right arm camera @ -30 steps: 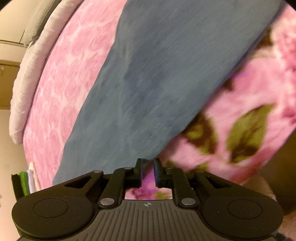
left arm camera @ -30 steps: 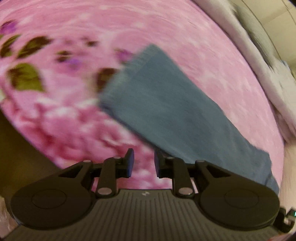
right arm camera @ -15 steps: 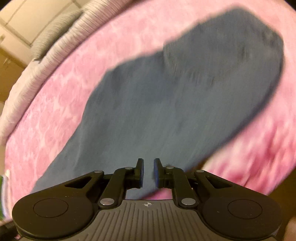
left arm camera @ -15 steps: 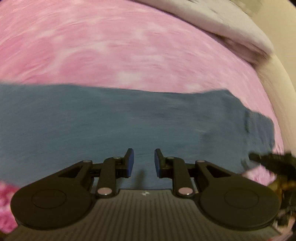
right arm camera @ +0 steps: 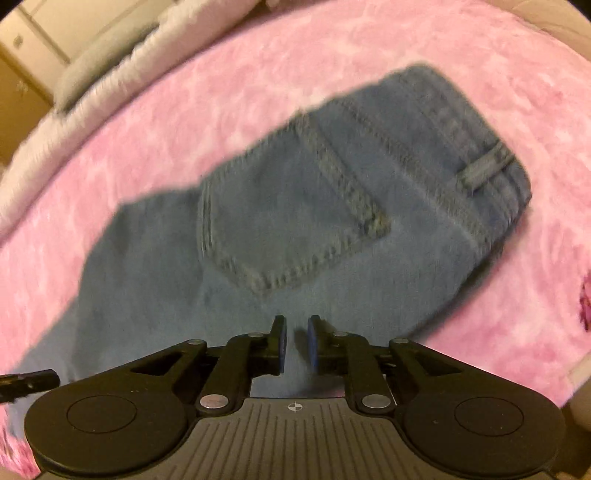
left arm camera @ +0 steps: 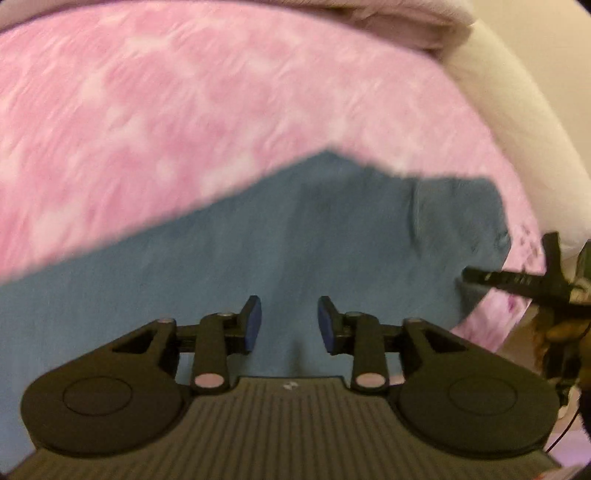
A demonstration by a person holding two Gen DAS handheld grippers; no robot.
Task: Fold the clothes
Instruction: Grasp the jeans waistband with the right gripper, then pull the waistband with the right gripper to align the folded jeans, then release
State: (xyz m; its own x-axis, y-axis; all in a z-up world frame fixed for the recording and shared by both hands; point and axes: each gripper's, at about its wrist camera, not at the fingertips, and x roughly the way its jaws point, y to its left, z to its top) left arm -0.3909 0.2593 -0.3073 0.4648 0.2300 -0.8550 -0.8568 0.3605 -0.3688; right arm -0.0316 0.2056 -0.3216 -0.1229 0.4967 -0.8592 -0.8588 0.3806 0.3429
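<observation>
A pair of blue denim jeans (right arm camera: pixel 295 229) is lying flat on a bed covered with a fluffy pink blanket (right arm camera: pixel 406 48). In the right wrist view the jeans are filling the middle of the frame, running from the lower left up to the waistband at the upper right, with a stitched back pocket (right arm camera: pixel 288 206) facing up at centre and a belt loop (right arm camera: pixel 484 168) at the right. The right gripper (right arm camera: pixel 294 343) is sitting at the bottom centre of that view, pointing down over the denim; its jaws are opening, standing only a narrow gap apart, with nothing clamped between them and the fabric showing through the gap. At the lower left edge a dark fingertip of the other tool is poking into the frame. In the left wrist view the jeans (left arm camera: pixel 295 240) are spreading across the middle and lower left, with the pink blanket (left arm camera: pixel 184 92) above them and pale bedding (left arm camera: pixel 406 14) along the top edge. The left gripper (left arm camera: pixel 290 321) is hanging over the denim at the bottom centre; its jaws are opening, standing well apart, gripping nothing. At the right edge of this view the right gripper (left arm camera: pixel 480 277) is reaching in beside the jeans' edge, with a hand (left arm camera: pixel 565 328) behind it. Both views are blurred.
</observation>
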